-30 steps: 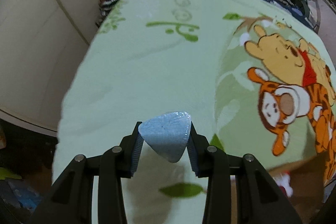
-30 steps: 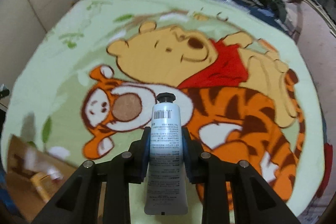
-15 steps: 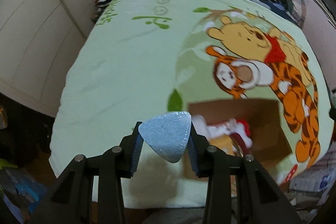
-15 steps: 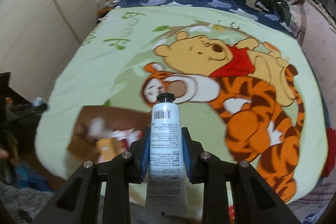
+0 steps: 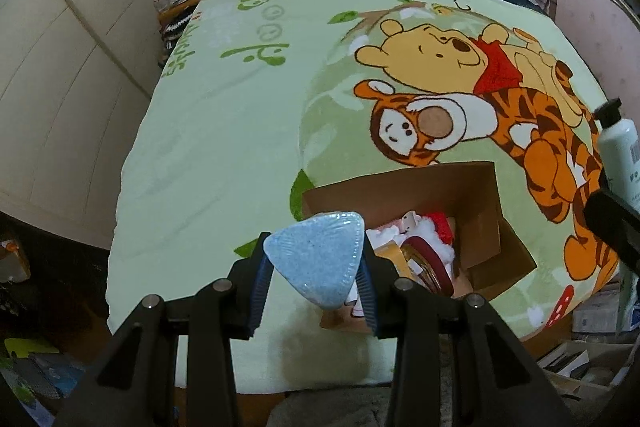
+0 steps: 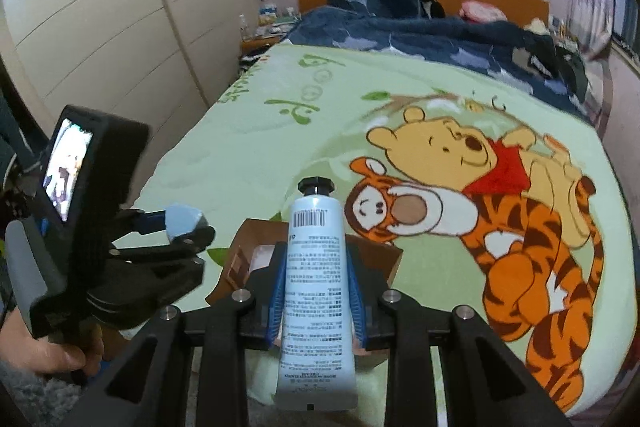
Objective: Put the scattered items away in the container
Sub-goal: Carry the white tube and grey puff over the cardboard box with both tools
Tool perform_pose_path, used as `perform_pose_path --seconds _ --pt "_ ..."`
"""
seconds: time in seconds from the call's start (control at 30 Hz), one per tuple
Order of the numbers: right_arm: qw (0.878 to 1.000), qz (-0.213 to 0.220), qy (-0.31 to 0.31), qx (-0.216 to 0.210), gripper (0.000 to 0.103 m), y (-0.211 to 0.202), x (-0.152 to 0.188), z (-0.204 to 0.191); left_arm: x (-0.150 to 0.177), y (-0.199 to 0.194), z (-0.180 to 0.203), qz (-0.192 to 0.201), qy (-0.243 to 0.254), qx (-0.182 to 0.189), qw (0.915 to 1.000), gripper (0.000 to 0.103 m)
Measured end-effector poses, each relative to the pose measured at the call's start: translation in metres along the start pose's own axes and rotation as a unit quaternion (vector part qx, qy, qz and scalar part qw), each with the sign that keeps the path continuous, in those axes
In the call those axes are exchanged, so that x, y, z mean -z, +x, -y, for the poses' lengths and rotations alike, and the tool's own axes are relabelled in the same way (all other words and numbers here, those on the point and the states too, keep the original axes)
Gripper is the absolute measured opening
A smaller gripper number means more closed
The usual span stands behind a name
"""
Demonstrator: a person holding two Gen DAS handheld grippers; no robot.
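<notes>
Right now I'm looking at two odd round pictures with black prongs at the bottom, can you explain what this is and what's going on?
No robot here: a person holds a hand gripper in each hand, and each carries a wide-angle camera looking along its two fingers. That is why the pictures look round and bent.

One picture comes from the left gripper. Its fingers are shut on a blue triangular sponge.

The other comes from the right gripper, shut on a white tube with a black cap. At its left edge you see the left gripper from the side, with the person's hand below it.

Below both lies a bed with a green cartoon blanket. On it sits an open cardboard box already holding a few things.
</notes>
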State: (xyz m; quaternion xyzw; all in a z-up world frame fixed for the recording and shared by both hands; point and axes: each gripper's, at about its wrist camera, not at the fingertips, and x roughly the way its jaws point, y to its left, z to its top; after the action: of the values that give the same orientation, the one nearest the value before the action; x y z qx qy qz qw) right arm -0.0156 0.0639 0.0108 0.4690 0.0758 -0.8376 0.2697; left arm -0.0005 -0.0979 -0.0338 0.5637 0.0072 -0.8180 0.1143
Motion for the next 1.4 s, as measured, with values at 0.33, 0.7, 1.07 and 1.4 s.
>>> perform_pose_path --seconds 0.33,0.7,1.07,1.4 --pt "1.000 0.004 -0.018 -0.011 0.027 0.003 0.006 -0.022 0.003 0.007 0.016 -0.017 0.007 0.007 0.9998 0.040" --pt "1.000 -0.006 -0.020 -0.018 0.027 0.005 0.014 -0.026 0.009 0.012 0.025 -0.032 0.020 0.012 0.9992 0.040" --pt "0.999 -0.016 -0.021 -0.025 0.027 0.013 0.013 -0.028 0.009 0.021 0.024 -0.045 0.020 0.012 0.9987 0.040" --pt "0.999 -0.028 -0.020 -0.022 0.027 0.026 0.010 -0.022 0.006 0.032 0.026 -0.058 0.020 0.017 0.9980 0.040"
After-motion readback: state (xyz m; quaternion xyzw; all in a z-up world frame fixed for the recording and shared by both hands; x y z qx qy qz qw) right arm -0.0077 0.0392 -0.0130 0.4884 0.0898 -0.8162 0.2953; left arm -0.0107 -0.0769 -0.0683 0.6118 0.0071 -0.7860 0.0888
